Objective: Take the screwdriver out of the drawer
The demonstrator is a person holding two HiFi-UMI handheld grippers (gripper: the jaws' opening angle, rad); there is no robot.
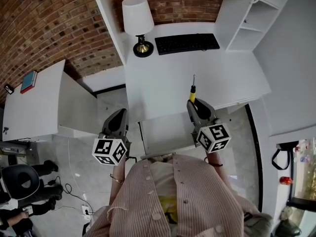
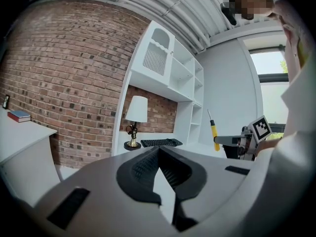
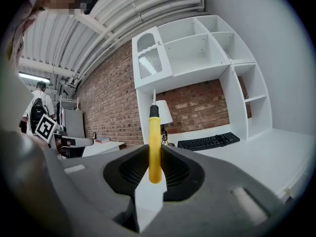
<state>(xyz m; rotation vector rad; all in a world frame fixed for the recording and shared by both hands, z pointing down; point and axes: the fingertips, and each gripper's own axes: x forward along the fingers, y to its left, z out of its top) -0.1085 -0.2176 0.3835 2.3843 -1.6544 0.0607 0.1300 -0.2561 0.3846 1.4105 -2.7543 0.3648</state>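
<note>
**deskfan:** What have you got in the claws right now, and what does it look like?

**me:** My right gripper is clamped on the screwdriver. It has a smooth, round yellow plastic handle with a black collar on top, and a thin metal shaft pointing straight up. The ribbed black pads squeeze the lower part of the handle from both sides. The butt end sits down between them, and the rest stands above the fingertips.

The screwdriver is up in the air over the near edge of the desk. It's out of the drawer, which hangs open under that same edge. My left gripper is off the desk's near edge toward its left. Its tips are pressed together with nothing between them.

**deskfan:** Anything crowding it?

**me:** All the clutter sits at the back of the desk, well apart from the screwdriver. The desk itself is flat matte white.
- There's a lamp with a white cone shade and a brassy base on a black foot.
- A black keyboard lies just right of the lamp.
- A rough red brick wall runs behind the desk.
- White open shelves stand at the desk's right end.
- A low white cabinet sits left of the desk, with a red-and-blue book lying flat on it.
</note>
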